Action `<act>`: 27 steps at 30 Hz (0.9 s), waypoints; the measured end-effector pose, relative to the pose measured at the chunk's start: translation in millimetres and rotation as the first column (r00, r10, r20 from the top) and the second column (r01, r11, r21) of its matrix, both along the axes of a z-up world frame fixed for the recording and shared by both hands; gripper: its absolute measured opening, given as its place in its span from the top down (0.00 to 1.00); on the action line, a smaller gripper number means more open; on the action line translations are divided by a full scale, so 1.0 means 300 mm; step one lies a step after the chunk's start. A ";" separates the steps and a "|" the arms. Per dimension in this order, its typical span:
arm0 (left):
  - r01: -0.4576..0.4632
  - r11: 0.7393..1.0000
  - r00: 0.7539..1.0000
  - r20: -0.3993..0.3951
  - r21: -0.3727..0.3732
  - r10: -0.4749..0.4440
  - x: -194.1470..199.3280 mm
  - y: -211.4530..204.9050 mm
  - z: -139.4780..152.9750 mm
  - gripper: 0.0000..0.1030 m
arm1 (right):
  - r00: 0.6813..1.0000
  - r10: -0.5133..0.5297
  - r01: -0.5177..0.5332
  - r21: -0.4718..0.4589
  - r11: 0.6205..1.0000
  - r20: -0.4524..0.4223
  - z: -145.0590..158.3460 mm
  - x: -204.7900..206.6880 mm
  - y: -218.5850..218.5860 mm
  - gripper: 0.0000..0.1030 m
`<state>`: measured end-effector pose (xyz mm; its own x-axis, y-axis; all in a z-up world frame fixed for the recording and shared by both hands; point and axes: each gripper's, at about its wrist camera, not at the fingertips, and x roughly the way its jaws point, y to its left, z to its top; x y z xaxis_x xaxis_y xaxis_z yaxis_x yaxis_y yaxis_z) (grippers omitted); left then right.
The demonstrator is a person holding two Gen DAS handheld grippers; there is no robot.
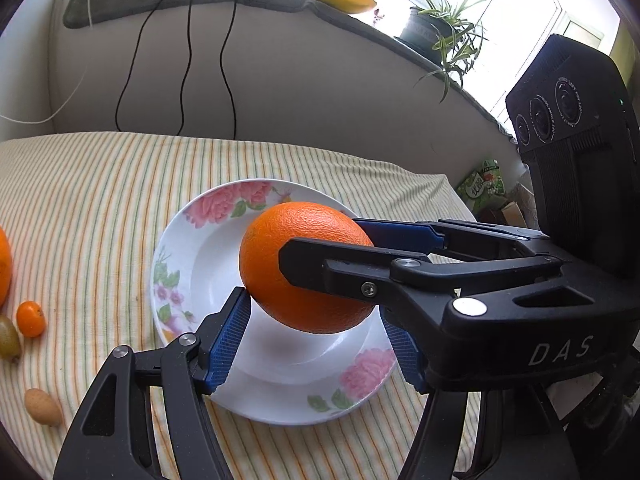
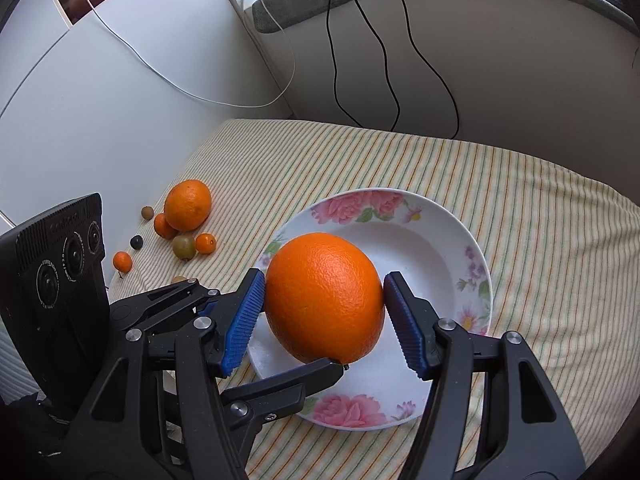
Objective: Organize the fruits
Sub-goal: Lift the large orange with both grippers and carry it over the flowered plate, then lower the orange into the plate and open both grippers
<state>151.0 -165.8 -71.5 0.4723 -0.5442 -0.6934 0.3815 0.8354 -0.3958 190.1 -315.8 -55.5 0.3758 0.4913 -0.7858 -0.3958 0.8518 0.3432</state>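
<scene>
A large orange [image 1: 304,268] hangs just above a white plate with pink flowers [image 1: 192,264]. In the right wrist view the orange [image 2: 324,300] sits between my right gripper's blue pads [image 2: 244,320], which press both its sides, over the plate [image 2: 440,248]. My right gripper [image 2: 324,316] is shut on it. My left gripper [image 1: 316,340] is around the same orange; its left pad [image 1: 228,340] touches the fruit's lower left, its right pad is mostly hidden behind the right gripper's body [image 1: 480,280]. Whether the left grips it I cannot tell.
Loose fruit lies on the striped cloth left of the plate: a second orange [image 2: 187,205], small kumquats [image 2: 205,243], a greenish fruit [image 2: 183,247], a dark berry [image 2: 137,242]. Cables hang down the wall behind. A potted plant [image 1: 440,28] stands on the sill.
</scene>
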 end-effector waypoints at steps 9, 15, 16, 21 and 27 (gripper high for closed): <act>-0.010 0.996 0.997 0.078 0.087 0.003 0.066 -0.087 0.016 0.37 | 0.998 -0.031 0.032 0.020 0.999 -0.051 -0.060 0.058 -0.028 0.38; 0.003 0.995 0.996 0.087 0.101 -0.012 0.079 -0.108 0.016 0.36 | 0.997 -0.033 0.035 0.031 0.999 -0.067 -0.065 0.068 -0.047 0.38; 0.003 0.995 0.996 0.085 0.104 -0.012 0.081 -0.111 0.016 0.36 | 0.997 -0.038 0.041 0.036 0.999 -0.070 -0.066 0.069 -0.054 0.37; -0.023 0.993 0.995 0.100 0.120 0.011 0.059 -0.067 0.030 0.36 | 0.996 -0.080 0.082 0.026 0.996 -0.049 -0.052 0.058 -0.080 0.24; -0.041 0.993 0.993 0.115 0.109 0.028 0.035 -0.026 0.057 0.36 | 0.994 -0.105 0.106 0.031 0.994 -0.024 -0.009 0.028 -0.111 0.22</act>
<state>161.6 -173.6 -54.4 0.5679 -0.4491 -0.6897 0.3889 0.8850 -0.2561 198.6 -349.0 -58.1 0.4099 0.4746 -0.7789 -0.2962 0.8769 0.3785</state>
